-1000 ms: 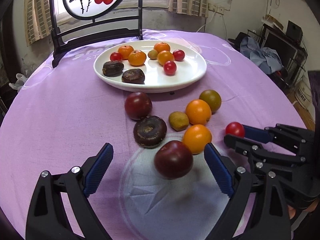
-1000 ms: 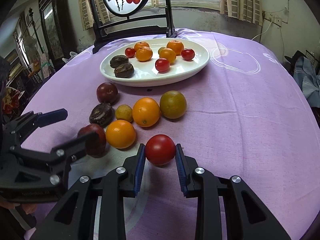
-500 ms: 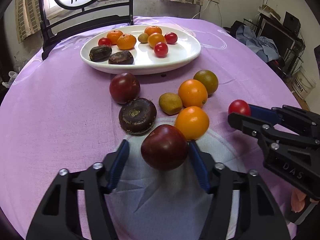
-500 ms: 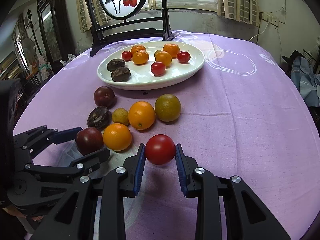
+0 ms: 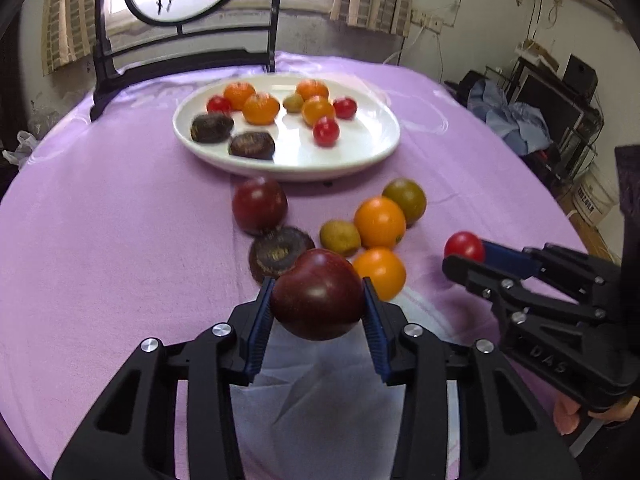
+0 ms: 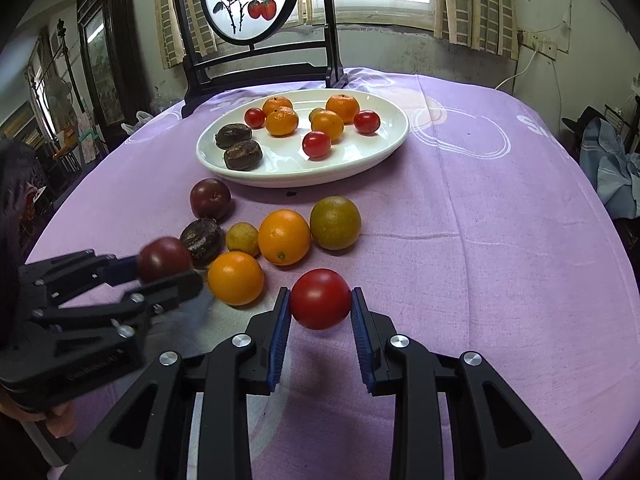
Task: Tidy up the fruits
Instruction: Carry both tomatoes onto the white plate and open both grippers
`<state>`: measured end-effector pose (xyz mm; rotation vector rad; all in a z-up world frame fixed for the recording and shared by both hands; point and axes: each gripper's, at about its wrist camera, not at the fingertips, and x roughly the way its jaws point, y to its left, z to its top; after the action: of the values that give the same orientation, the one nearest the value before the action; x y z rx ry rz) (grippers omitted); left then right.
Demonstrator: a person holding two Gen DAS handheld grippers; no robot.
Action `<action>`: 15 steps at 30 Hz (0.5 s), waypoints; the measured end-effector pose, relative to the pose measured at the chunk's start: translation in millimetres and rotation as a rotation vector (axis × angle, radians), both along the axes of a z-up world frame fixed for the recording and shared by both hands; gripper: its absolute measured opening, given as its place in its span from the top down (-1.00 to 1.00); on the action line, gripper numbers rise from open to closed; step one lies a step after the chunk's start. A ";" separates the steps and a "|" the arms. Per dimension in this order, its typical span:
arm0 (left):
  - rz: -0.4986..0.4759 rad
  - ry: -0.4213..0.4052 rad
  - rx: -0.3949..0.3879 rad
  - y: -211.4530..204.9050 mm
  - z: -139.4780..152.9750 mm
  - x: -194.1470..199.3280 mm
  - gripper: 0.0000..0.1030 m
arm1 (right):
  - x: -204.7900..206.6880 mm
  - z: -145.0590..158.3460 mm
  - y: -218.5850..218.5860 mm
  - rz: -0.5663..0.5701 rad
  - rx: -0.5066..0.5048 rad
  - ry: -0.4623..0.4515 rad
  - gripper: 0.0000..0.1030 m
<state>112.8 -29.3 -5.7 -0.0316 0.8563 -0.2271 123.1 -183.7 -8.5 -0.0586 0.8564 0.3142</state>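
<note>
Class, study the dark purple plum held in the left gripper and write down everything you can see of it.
The dark purple plum is round, smooth and glossy, maroon with a soft highlight and a shallow dip at its top. The left gripper has its jaws shut on it, a blue pad pressing each side. It appears lifted off the purple cloth, in front of a wrinkled dark fruit and an orange.

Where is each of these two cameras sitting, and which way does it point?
Left wrist: rides the left gripper, facing the white plate; its fingers clamp a dark plum; right gripper alongside.
Right wrist: rides the right gripper, facing the same plate; its fingers clamp a red tomato; left gripper at left.
Shared: plate, loose fruit, purple cloth.
</note>
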 end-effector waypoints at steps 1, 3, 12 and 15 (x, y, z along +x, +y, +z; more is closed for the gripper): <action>0.011 -0.018 0.006 2.0 2.9 -0.7 0.19 | -0.4 0.6 0.2 0.000 0.000 -0.006 0.40; 0.032 -0.034 0.014 6.2 6.0 -0.7 0.19 | -1.7 1.8 0.7 0.001 -0.003 -0.019 0.40; 0.092 -0.008 -0.002 19.4 16.2 21.0 0.20 | 2.4 22.3 3.3 0.000 0.023 -0.111 0.41; 0.099 -0.004 0.009 20.5 21.4 39.6 0.20 | 14.6 34.0 11.0 0.026 0.029 -0.143 0.41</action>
<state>152.4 -8.8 15.6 -0.0649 0.8489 -0.1306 137.7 -172.7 25.5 -0.0646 0.7097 0.3431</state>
